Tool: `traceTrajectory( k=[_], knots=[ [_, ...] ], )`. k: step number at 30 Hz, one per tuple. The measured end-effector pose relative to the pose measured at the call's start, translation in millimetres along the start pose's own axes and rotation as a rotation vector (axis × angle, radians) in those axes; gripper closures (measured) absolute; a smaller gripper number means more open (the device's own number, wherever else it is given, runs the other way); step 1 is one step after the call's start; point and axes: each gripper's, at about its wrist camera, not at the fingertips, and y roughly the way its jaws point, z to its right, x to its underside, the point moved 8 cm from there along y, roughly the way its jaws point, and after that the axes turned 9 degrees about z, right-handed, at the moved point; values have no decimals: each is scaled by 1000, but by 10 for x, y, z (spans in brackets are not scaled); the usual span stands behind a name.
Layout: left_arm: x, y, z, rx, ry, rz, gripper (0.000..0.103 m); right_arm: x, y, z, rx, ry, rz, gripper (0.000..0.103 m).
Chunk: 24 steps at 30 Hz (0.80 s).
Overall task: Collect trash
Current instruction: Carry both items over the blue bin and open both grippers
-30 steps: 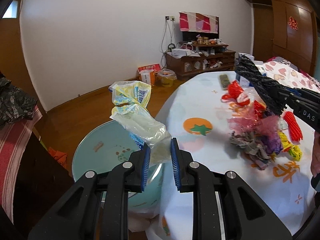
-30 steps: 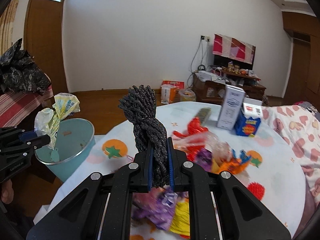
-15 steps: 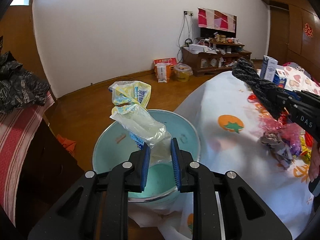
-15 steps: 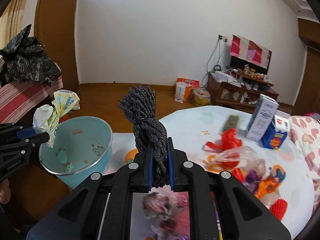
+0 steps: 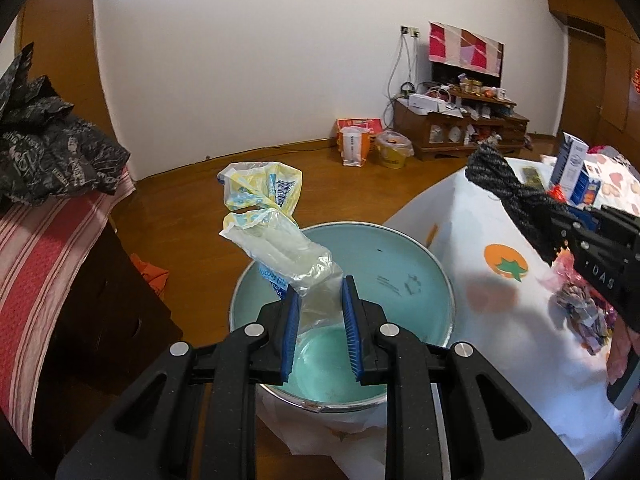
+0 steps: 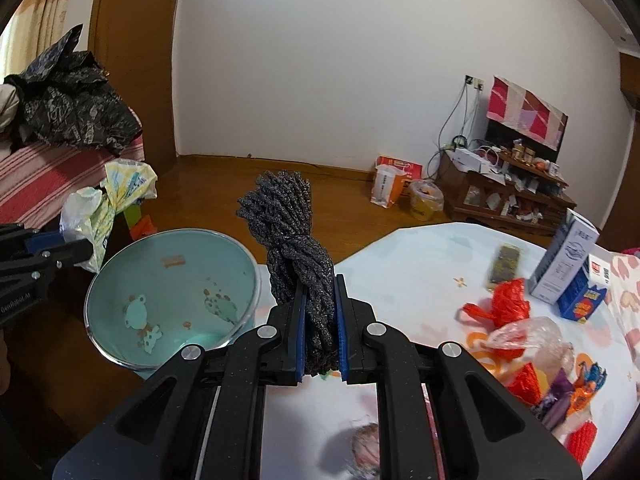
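Observation:
My left gripper is shut on a crumpled clear and yellow plastic bag and holds it right above the light blue trash bin. The bag also shows in the right wrist view, at the bin's left rim. My right gripper is shut on a dark grey bundle of braided yarn over the table edge, right of the bin. The yarn shows in the left wrist view too.
The white tablecloth holds a pile of wrappers and red bags and two cartons. A dark cabinet with a striped cloth stands left of the bin. A low shelf is by the far wall.
My left gripper has carried the plastic bag from beside the bin to over its opening. My right gripper has moved left with the yarn, closer to the bin.

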Motion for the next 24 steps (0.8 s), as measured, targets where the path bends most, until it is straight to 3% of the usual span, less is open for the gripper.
traceTrajectory(
  k=[24],
  knots=[
    [38, 44, -173, -26, -40, -14, 81, 15, 184, -306, -61, -55, -22, 90]
  ],
)
